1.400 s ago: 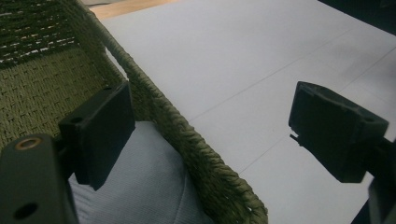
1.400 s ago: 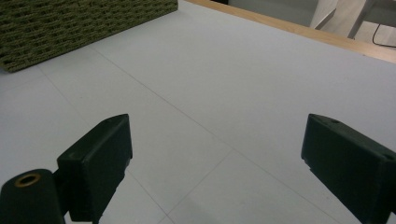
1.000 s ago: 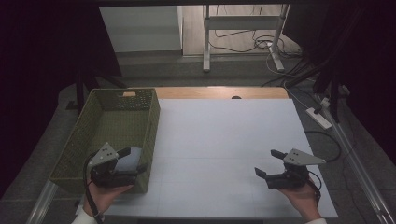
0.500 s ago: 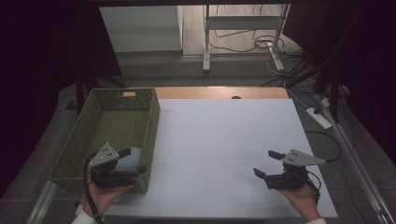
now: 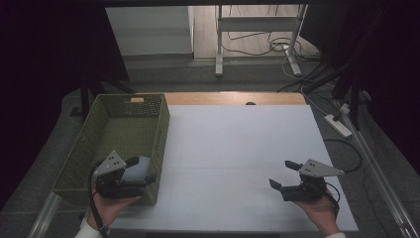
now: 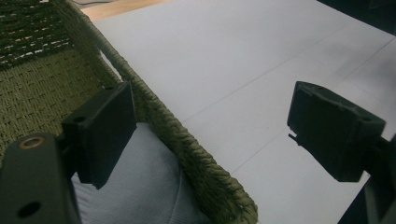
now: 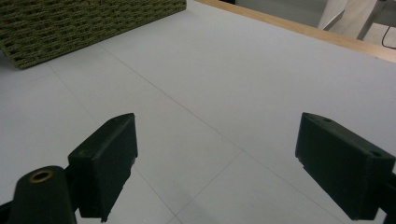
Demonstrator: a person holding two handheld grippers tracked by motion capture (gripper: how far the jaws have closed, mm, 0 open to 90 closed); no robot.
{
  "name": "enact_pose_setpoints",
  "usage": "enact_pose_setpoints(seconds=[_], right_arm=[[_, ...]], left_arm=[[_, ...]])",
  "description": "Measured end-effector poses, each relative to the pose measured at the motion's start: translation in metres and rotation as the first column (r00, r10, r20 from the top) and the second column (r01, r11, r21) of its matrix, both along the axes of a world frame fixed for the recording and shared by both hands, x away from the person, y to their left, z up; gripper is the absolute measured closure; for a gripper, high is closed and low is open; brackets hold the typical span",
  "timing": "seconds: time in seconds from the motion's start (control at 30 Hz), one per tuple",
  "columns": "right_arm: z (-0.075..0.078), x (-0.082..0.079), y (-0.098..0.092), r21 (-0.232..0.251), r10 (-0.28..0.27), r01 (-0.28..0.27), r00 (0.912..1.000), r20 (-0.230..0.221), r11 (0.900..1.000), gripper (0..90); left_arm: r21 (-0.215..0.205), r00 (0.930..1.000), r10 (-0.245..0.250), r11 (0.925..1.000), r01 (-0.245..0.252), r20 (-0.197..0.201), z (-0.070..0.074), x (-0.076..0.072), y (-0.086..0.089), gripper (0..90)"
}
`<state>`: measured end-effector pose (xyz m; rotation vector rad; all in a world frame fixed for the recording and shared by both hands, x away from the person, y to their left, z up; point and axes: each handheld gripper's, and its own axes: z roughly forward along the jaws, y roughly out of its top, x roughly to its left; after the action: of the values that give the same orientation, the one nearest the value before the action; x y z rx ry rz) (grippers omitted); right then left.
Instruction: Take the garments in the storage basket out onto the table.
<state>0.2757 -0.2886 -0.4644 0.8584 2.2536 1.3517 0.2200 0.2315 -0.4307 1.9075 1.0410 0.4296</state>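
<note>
The left tongs hang spread wide across the near wall of the woven green basket, one jaw inside, one over the worktop. A folded grey cloth lies in the basket's near corner, beside the inner jaw. The right tongs are released, holding nothing. Closing now would likely pinch the basket wall, not the cloth, and could drag the basket along.

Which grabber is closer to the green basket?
The left gripper. It sits right at the woven green basket, its open jaws straddling the near right wall, above a grey cloth inside. The right gripper hovers open over the white table, far right of the basket.
</note>
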Motion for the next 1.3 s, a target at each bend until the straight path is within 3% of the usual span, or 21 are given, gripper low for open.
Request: enact_pose_setpoints(seconds=[0.23, 0.63, 1.3], right_arm=[[-0.002, 0.002, -0.001, -0.004, -0.001, 0.001, 1.0, -0.006, 1.0, 13.1], [-0.004, 0.002, 0.001, -0.015, -0.005, 0.005, 0.9999, -0.012, 1.0, 13.0], [-0.006, 0.002, 0.002, -0.033, -0.006, 0.005, 0.9998, -0.019, 0.999, 13.0]], left_arm=[[0.012, 1.0, 0.003, 0.9999, -0.003, 0.004, 0.006, 0.001, 0.001, 15.2], [0.006, 0.9997, 0.025, 0.9997, -0.025, 0.005, 0.017, 0.003, 0.018, 15.3], [0.027, 0.999, 0.042, 0.9988, -0.041, -0.013, 0.029, 0.02, 0.03, 15.3]])
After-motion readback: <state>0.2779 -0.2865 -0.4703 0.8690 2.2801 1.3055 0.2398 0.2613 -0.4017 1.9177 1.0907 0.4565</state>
